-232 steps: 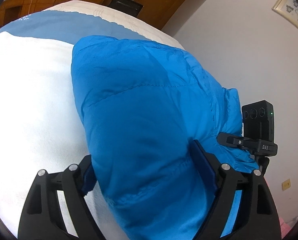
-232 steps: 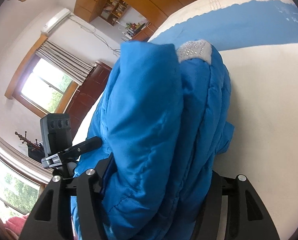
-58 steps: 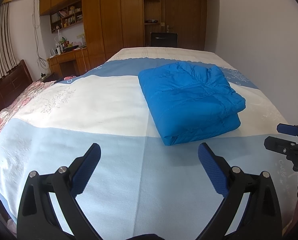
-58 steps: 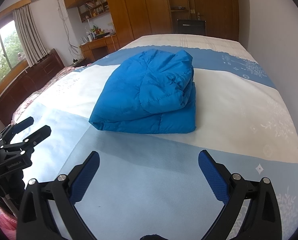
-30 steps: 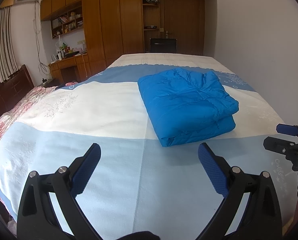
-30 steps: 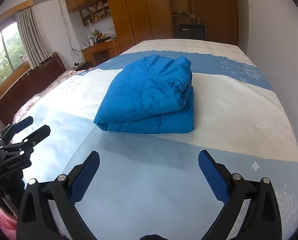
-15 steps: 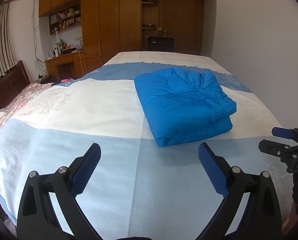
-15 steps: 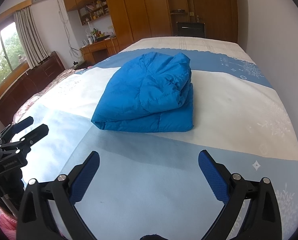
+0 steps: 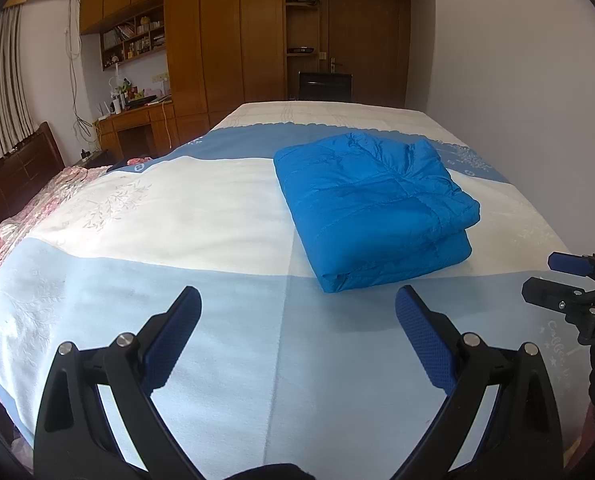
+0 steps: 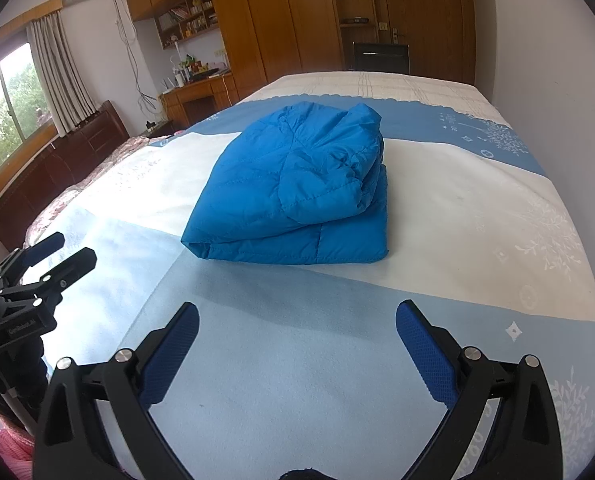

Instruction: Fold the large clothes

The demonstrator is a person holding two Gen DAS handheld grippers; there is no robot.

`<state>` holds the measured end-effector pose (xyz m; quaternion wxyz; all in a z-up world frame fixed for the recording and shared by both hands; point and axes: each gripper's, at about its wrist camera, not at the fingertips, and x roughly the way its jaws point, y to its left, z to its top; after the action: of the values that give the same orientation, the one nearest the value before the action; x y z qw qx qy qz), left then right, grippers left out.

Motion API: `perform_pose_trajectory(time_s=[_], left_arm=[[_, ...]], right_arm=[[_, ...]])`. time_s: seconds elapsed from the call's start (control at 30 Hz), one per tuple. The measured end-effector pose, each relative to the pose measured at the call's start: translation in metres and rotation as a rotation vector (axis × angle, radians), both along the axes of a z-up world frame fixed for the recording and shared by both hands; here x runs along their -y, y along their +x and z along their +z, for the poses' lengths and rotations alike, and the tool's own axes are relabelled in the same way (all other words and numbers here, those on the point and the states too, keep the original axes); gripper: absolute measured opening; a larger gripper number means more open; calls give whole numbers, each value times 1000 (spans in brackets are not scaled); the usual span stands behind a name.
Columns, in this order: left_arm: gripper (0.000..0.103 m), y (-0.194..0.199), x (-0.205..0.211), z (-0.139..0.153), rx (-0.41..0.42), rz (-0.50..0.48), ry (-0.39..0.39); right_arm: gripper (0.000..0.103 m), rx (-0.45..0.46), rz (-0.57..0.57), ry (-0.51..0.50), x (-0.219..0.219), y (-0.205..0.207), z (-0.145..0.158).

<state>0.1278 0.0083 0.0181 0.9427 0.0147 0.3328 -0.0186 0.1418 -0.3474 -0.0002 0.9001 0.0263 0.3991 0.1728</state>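
Note:
A bright blue quilted jacket (image 9: 373,204) lies folded into a thick rectangular bundle on the bed (image 9: 177,216), right of its middle. It also shows in the right wrist view (image 10: 297,188). My left gripper (image 9: 297,304) is open and empty, held back above the bed's near end, short of the jacket. My right gripper (image 10: 297,320) is open and empty too, also well short of the jacket. Each gripper shows at the edge of the other's view, the right one (image 9: 569,284) and the left one (image 10: 45,260).
The bed has a blue and white cover (image 10: 457,208). A white wall (image 9: 517,80) runs along its right side. A dark wooden bench (image 10: 57,160) and a floral blanket (image 9: 9,216) lie along the left. Wooden wardrobes (image 9: 225,40) and a desk (image 9: 137,120) stand beyond.
Both grippers have let go of the jacket and pulled back to the bed's near end. Over the last second the views shift only slightly; the jacket lies still.

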Motion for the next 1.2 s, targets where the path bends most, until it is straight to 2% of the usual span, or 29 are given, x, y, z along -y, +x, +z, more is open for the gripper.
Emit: perform_pose_trajectory(time_s=[1.2], left_arm=[[97,-1,-2,0,-1,-9,-2]], right_arm=[[99,-1,7,-5,-3,4,-2]])
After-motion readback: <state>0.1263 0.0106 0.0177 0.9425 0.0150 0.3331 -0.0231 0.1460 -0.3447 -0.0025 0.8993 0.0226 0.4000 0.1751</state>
